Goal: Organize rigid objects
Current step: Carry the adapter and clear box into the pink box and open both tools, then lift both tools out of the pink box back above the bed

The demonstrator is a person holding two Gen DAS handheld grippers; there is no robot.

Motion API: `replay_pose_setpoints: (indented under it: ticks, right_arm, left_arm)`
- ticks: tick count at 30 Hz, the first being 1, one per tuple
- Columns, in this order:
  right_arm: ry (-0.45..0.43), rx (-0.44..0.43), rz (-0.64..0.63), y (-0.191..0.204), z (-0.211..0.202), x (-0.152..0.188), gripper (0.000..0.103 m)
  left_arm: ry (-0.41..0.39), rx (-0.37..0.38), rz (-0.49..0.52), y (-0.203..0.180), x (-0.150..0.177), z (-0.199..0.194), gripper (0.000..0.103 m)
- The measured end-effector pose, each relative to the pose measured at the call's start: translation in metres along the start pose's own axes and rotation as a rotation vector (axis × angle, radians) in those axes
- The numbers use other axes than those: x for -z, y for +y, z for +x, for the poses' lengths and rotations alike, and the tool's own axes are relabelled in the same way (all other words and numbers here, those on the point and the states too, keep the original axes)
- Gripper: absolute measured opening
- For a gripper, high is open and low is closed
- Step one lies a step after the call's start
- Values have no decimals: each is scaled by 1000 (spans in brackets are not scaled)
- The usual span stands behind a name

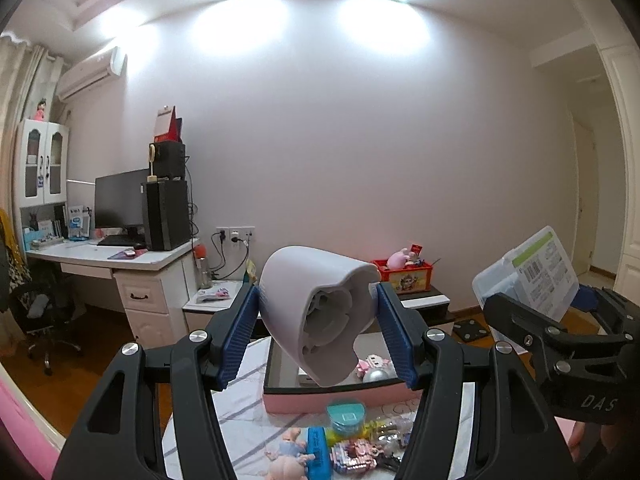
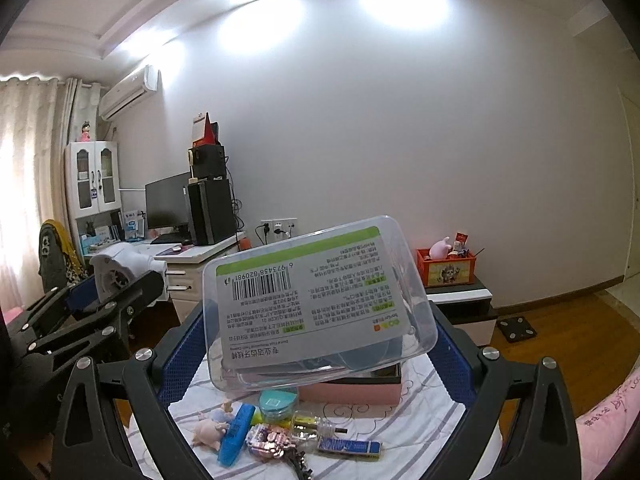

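My left gripper (image 1: 316,296) is shut on a white rounded plastic housing (image 1: 320,312) whose hollow underside faces the camera; it is held up in the air. My right gripper (image 2: 316,336) is shut on a clear plastic box (image 2: 316,300) with a green and white barcode label, tilted and also raised. Each gripper shows in the other view: the right gripper (image 1: 552,304) with the clear box (image 1: 532,272), and the left gripper (image 2: 116,286) with the white housing (image 2: 120,268). Below both stands a pink box (image 1: 340,400) with a dark inside, on a striped cloth.
In front of the pink box (image 2: 352,394) lie a teal round tin (image 2: 276,400), a blue stick (image 2: 236,436), a small doll (image 2: 210,428), a pink block toy (image 2: 272,442) and a blue packet (image 2: 348,448). A desk (image 1: 112,260) stands left, a red toy crate (image 1: 404,276) behind.
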State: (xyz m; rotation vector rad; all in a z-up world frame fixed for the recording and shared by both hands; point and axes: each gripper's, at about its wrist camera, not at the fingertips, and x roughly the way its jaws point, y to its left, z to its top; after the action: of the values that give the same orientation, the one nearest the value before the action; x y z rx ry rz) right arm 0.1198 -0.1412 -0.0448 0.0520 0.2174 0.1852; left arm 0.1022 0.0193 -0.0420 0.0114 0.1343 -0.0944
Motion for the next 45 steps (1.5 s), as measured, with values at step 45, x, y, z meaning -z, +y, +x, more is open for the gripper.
replay_pose_setpoints:
  ticks: [45]
  right_arm:
    - [468,34,13,-52,241,61,103]
  left_arm:
    - [480,-23,-9,27,83,253,98]
